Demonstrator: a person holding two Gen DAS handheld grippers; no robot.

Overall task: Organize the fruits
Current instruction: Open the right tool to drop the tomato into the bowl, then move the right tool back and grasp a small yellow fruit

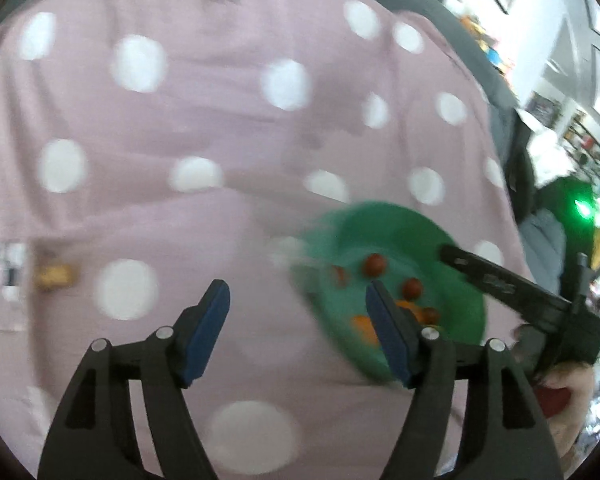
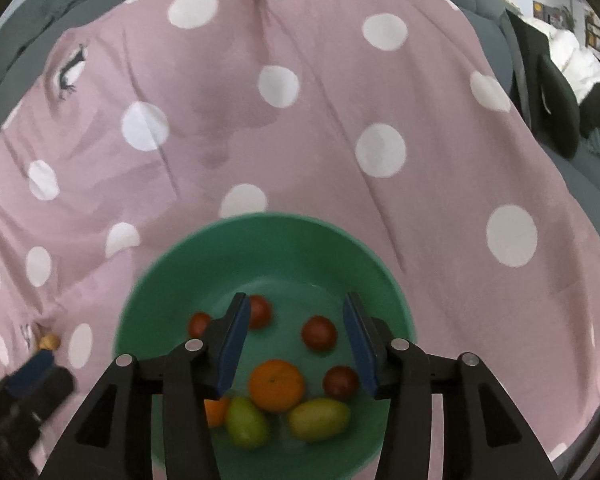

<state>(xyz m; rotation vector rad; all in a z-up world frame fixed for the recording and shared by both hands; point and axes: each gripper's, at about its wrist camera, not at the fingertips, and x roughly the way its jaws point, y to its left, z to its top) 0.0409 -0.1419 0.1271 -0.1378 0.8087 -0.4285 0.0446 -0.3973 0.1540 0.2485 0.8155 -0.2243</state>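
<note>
So the round green plastic bowl sits on a pink cloth with white polka dots, holding small red round fruits, an orange mandarin and two yellow-green oval fruits. No readable writing anywhere. The right gripper hovers over the bowl, jaws apart, gripping nothing. The left gripper, left of the bowl, is wide and empty.
</note>
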